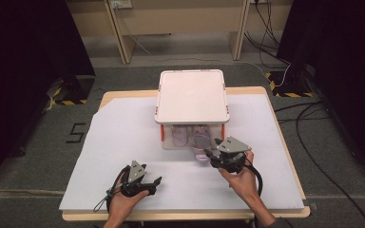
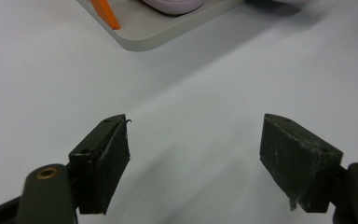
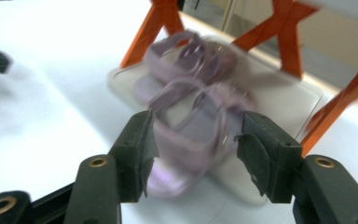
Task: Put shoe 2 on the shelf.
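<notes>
Lilac sandal (image 3: 191,135), nearer of a pair, juts off the front edge of the rack's (image 1: 191,95) lower shelf; its mate (image 3: 191,58) sits behind it on that shelf. Right gripper (image 3: 196,140): jaws apart on either side of the near sandal's straps (contact unclear, view blurred). Left gripper (image 2: 196,149) in front of the rack, left of the sandals, jaws wide apart over white table cover (image 2: 46,79).

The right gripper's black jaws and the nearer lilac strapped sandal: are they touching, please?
Cannot tell. In the right gripper view the jaws flank the nearer lilac strapped sandal, but blur hides any contact or gap.
</notes>
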Available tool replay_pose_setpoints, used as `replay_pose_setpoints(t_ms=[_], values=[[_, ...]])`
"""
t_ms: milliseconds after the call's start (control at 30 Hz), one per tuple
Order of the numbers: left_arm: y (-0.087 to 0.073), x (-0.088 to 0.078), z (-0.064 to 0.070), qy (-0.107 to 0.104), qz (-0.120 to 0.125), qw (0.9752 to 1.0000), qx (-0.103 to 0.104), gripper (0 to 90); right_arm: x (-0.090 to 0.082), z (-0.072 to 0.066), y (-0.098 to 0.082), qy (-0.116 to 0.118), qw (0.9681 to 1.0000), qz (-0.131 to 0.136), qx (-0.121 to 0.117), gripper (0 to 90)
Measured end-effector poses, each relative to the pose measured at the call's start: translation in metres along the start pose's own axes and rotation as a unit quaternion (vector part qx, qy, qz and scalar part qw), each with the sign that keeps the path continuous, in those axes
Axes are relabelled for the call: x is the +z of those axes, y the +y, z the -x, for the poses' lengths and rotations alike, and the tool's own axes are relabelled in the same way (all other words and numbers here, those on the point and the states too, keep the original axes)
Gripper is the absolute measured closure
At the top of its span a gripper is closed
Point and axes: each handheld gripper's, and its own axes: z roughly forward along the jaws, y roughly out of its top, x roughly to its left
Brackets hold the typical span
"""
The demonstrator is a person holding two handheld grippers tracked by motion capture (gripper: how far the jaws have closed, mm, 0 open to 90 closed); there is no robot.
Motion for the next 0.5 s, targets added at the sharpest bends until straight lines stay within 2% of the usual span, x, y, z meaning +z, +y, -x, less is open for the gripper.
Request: replay_pose_setpoints(t_ms=[33, 133, 167, 300, 500], values=[[0.000, 0.000, 0.000, 0.000, -0.001, 1.0000, 0.001, 23.6, -0.005, -0.001, -0.009, 0.011, 0.9999, -0.003, 0.011, 45.6], [0.000, 0.000, 0.001, 0.000, 0.000, 1.0000, 0.001, 23.5, -0.008, -0.004, -0.018, 0.019, 0.9995, -0.012, 0.021, 46.1], [0.000, 0.000, 0.001, 0.000, -0.001, 1.0000, 0.001, 23.6, -0.008, -0.006, -0.025, 0.026, 0.9990, -0.024, 0.026, 46.3], [0.000, 0.000, 0.000, 0.000, -0.001, 1.0000, 0.000, 23.6, -0.006, -0.009, -0.034, 0.035, 0.9984, -0.035, 0.029, 48.1], [0.000, 0.001, 0.000, 0.000, -0.002, 1.0000, 0.001, 23.6, 0.006, -0.016, -0.045, 0.044, 0.9969, -0.062, 0.018, 56.3]])
